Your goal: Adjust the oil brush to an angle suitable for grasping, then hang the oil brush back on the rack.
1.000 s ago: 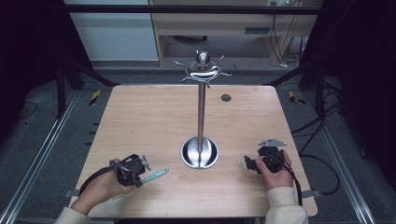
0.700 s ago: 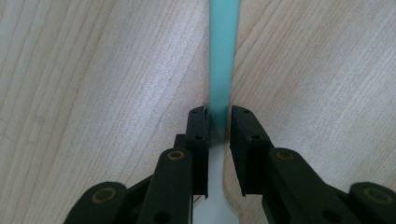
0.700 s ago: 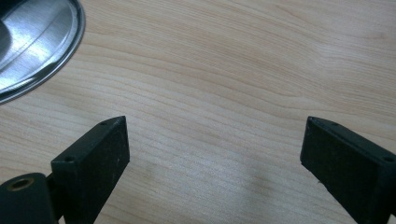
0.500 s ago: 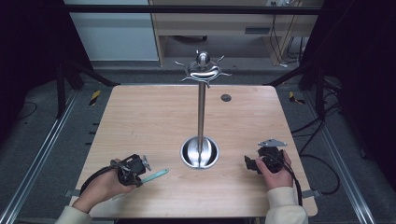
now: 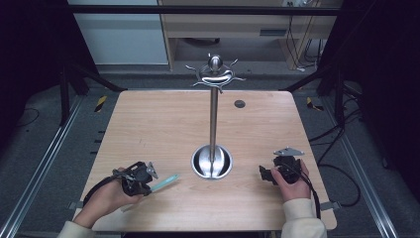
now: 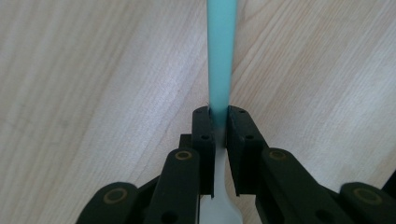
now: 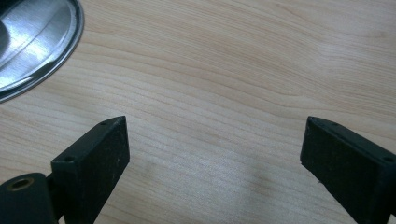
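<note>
A slim pale teal stick [image 6: 221, 51] with a white end lies low over the wooden table [image 5: 163, 129], pointing toward the metal stand. My left gripper [image 6: 219, 116] is shut on it; its jaws have just been closing, and the pads press on the stick from both sides. In the high view that gripper [image 5: 147, 179] sits at the front left with the teal stick [image 5: 166, 182] jutting out to the right. My right gripper [image 7: 212, 140] stands open over bare wood, nothing between its jaws. It rests at the front right [image 5: 265, 173].
A metal stand rises from a round shiny base [image 5: 212, 162] in the middle of the table, its pole topped by a ring of hooks [image 5: 215, 74]. A small dark round insert [image 5: 239, 104] sits near the far edge. The base's rim [image 7: 37, 46] shows close to the right gripper.
</note>
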